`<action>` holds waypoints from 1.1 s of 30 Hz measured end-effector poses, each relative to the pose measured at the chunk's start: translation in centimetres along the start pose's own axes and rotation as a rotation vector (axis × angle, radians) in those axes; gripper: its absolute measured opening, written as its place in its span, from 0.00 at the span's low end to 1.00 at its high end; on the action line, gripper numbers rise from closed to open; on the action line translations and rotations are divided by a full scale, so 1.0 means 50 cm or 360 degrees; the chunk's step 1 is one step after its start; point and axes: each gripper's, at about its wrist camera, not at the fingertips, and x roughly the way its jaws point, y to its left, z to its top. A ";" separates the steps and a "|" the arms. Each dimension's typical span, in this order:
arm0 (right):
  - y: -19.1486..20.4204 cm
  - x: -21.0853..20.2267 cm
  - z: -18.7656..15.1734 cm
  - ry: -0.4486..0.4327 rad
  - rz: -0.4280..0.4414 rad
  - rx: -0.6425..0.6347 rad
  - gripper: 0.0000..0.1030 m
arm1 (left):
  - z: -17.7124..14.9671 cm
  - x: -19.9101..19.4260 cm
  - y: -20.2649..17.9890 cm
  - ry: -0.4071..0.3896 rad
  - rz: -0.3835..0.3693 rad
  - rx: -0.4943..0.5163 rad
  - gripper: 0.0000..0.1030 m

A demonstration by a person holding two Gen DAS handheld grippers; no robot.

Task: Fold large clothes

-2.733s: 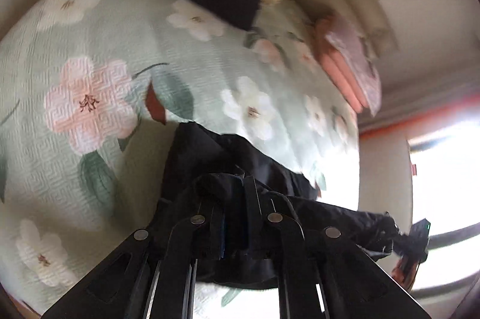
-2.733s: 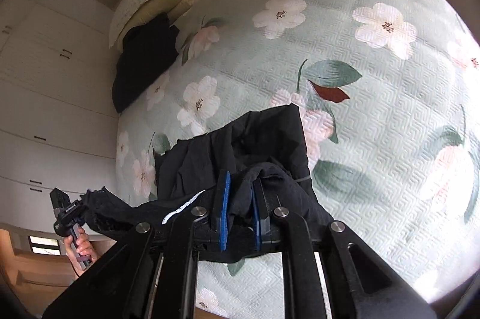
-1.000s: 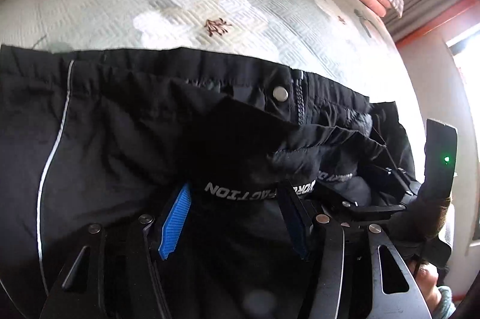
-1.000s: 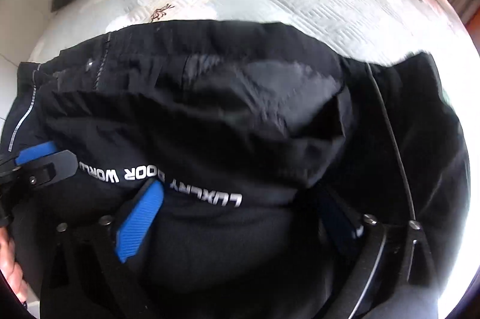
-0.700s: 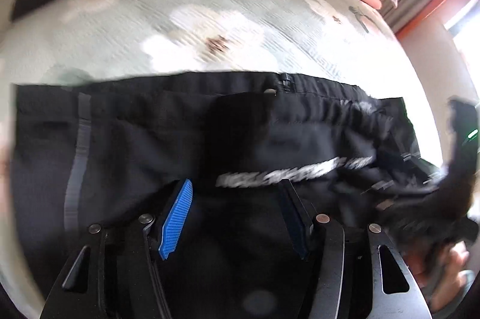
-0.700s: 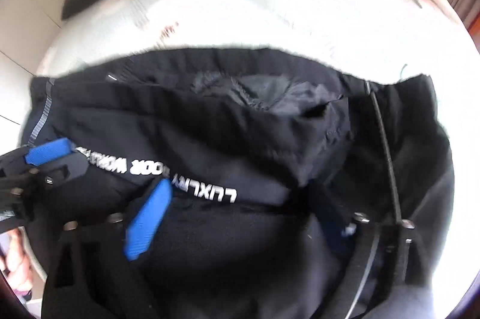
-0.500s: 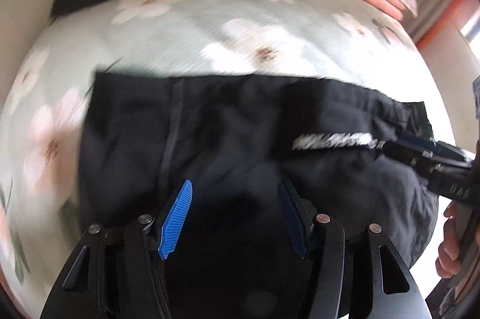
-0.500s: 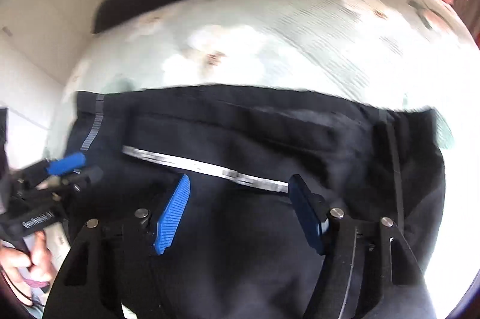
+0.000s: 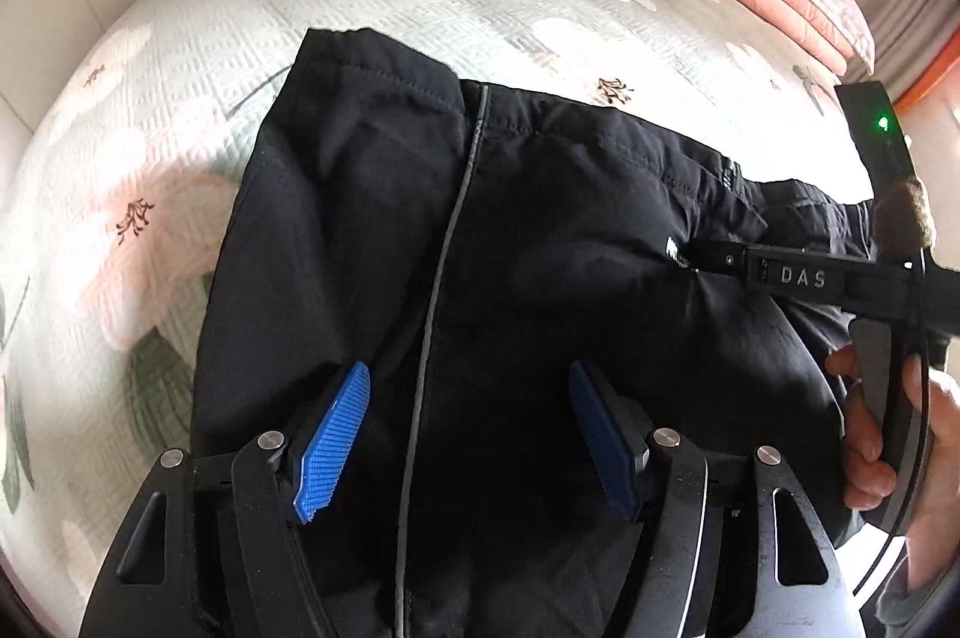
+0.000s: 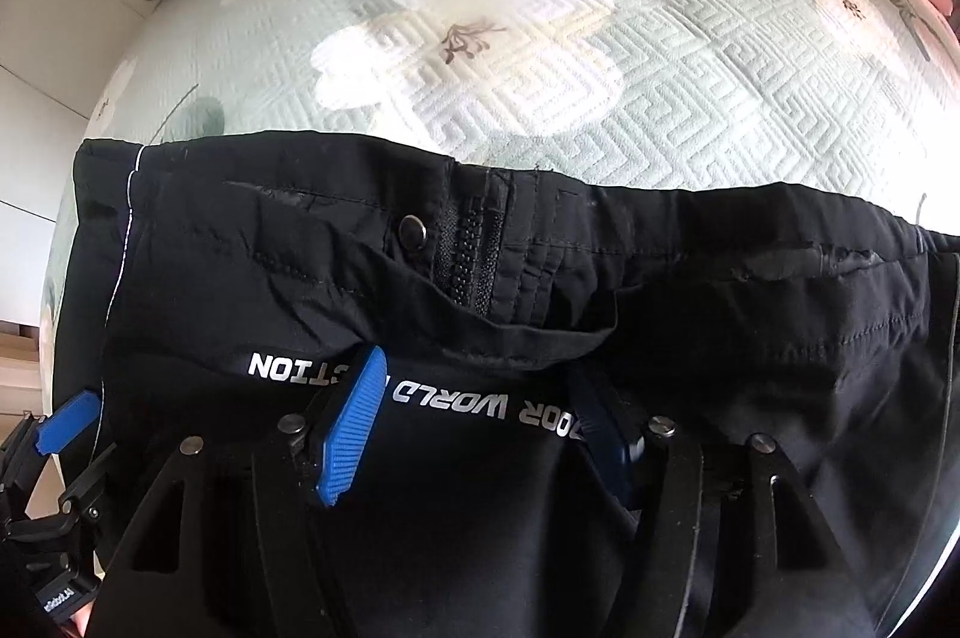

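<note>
Nearest us, our left gripper (image 9: 468, 434) hangs over the black trousers (image 9: 540, 242) with its jaws standing wide, having just opened further, and nothing pinched. Our right gripper (image 10: 480, 428) has just been narrowing its jaws around the lettered inner waistband (image 10: 408, 392); we cannot tell whether the pads press yet. The trousers lie spread on the floral bedspread (image 10: 540, 56), waistband edge farthest from us. We judge the next fold needs both jaws pinching matching layers at the waistband, lifting evenly so the side piping (image 9: 438, 266) stays straight.
</note>
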 end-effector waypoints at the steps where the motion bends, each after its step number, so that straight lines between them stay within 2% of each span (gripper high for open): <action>1: 0.006 -0.012 0.002 -0.0019 0.0019 0.0011 0.64 | -0.003 -0.008 -0.003 0.0002 -0.0003 0.0006 0.69; 4: -0.019 -0.120 -0.042 -0.0156 0.0084 0.0039 0.62 | -0.013 -0.039 -0.014 0.0000 -0.0014 0.0055 0.69; 8: -0.048 -0.224 -0.157 -0.0195 -0.0017 0.0022 0.62 | -0.032 -0.077 -0.043 0.0003 -0.0104 0.0105 0.69; 10: -0.064 -0.222 -0.208 -0.0134 -0.0057 0.0043 0.63 | -0.047 -0.085 -0.054 0.0013 -0.0127 0.0128 0.69; 12: -0.089 -0.188 -0.253 -0.0042 -0.0147 0.0068 0.62 | -0.063 -0.071 -0.073 0.0025 -0.0083 0.0173 0.69; 14: -0.127 -0.140 -0.280 0.0032 -0.0143 0.0164 0.56 | -0.071 -0.046 -0.075 0.0043 -0.0056 0.0177 0.73; 16: -0.151 -0.096 -0.283 0.0060 -0.0064 0.0237 0.56 | -0.076 -0.009 -0.062 0.0073 -0.0104 0.0110 0.79; 18: -0.154 -0.076 -0.273 0.0072 -0.0054 0.0248 0.56 | -0.074 0.013 -0.056 0.0097 -0.0116 0.0084 0.80; 20: -0.146 -0.078 -0.266 0.0084 -0.0093 0.0205 0.56 | -0.065 0.008 -0.062 0.0090 -0.0091 0.0099 0.80; 23: -0.150 -0.114 -0.260 0.0088 -0.0048 0.0218 0.56 | -0.056 -0.012 -0.074 0.0098 -0.0025 0.0102 0.80; 26: -0.150 -0.180 -0.231 -0.0055 -0.0093 0.0179 0.56 | -0.045 -0.032 -0.085 0.0063 0.0036 0.0123 0.80; 28: -0.152 -0.208 -0.204 -0.0137 -0.0113 0.0170 0.57 | -0.037 -0.036 -0.095 0.0084 0.0080 0.0150 0.80; 33: -0.162 -0.194 -0.119 -0.0173 -0.0138 0.0160 0.57 | -0.009 -0.041 -0.113 0.0077 0.0108 0.0142 0.80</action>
